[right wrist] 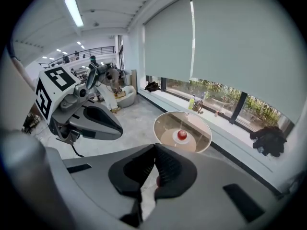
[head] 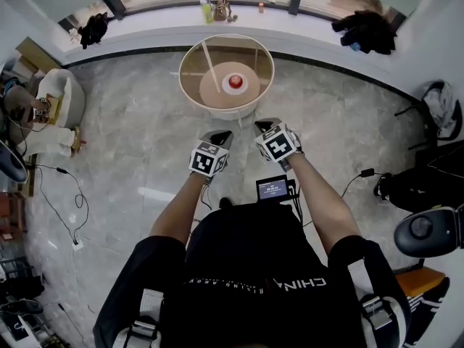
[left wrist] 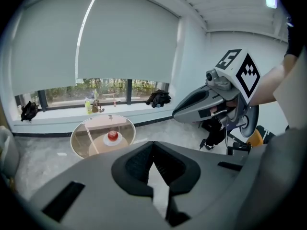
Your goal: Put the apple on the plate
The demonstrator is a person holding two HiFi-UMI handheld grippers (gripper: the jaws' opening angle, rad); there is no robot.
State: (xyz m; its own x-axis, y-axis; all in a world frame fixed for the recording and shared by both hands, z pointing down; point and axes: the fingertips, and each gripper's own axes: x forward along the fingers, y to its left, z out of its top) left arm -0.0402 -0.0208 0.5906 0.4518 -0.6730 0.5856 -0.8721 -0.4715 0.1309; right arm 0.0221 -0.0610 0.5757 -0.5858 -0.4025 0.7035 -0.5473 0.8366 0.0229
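A red apple (head: 234, 83) rests on a small white plate (head: 225, 88) on a round glass-topped table (head: 196, 93) ahead of me. It also shows in the left gripper view as the apple (left wrist: 112, 135) and in the right gripper view as the apple (right wrist: 182, 134) on its plate (right wrist: 176, 139). My left gripper (head: 221, 135) and right gripper (head: 265, 125) hang side by side over the floor, short of the table's near rim. Both point at the table. Each has its jaws shut together with nothing between them.
A window sill behind the table carries bottles (head: 207, 9), a black bag (head: 93, 27) and dark clothing (head: 367, 29). A white armchair (head: 56, 104) stands at the left with cables (head: 72, 201) on the marble floor. Chairs and gear crowd the right (head: 428, 187).
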